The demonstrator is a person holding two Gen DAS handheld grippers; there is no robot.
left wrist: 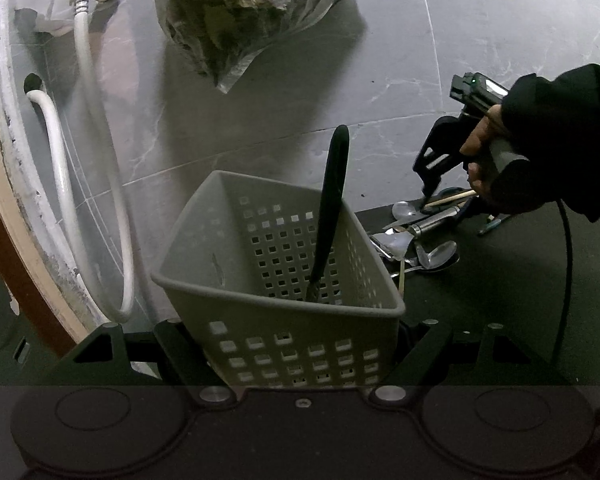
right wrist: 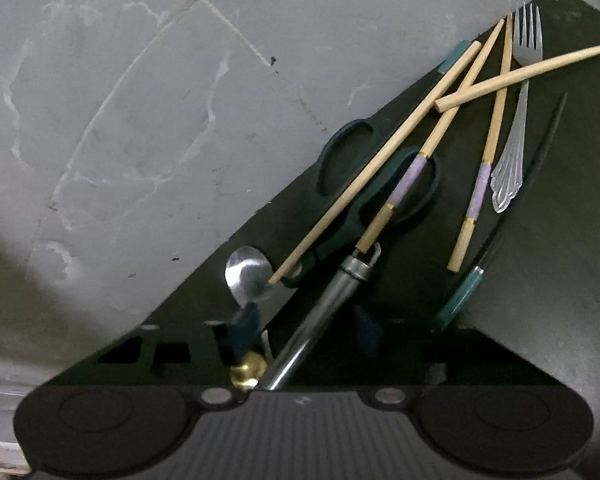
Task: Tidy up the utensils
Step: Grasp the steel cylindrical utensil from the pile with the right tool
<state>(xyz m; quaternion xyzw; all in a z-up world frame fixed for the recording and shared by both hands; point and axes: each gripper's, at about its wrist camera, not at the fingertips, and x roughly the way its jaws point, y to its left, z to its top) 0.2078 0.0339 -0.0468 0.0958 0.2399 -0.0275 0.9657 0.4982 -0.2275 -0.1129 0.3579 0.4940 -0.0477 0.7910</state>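
Observation:
My left gripper (left wrist: 296, 344) is shut on a grey perforated basket (left wrist: 188, 280), its fingers pressed to both side walls. A black-handled utensil (left wrist: 332, 200) stands upright in the basket. To the right, a hand in a black sleeve points my right gripper (left wrist: 428, 196) down into a pile of utensils on a dark mat (right wrist: 540, 280). In the right wrist view that gripper (right wrist: 306, 320) is open, and a steel handle (right wrist: 320, 312) runs between its fingers with gaps on both sides. Close by lie a spoon (right wrist: 248, 272), black scissors (right wrist: 344, 156), several chopsticks (right wrist: 380, 160) and a fork (right wrist: 516, 132).
White hoses (left wrist: 88, 160) hang along the wall at left. A plastic bag (left wrist: 252, 12) of dark stuff sits on the grey tiled floor behind the basket. A black cable (left wrist: 566, 280) trails from the right hand. A teal-handled tool (right wrist: 460, 300) lies by the right finger.

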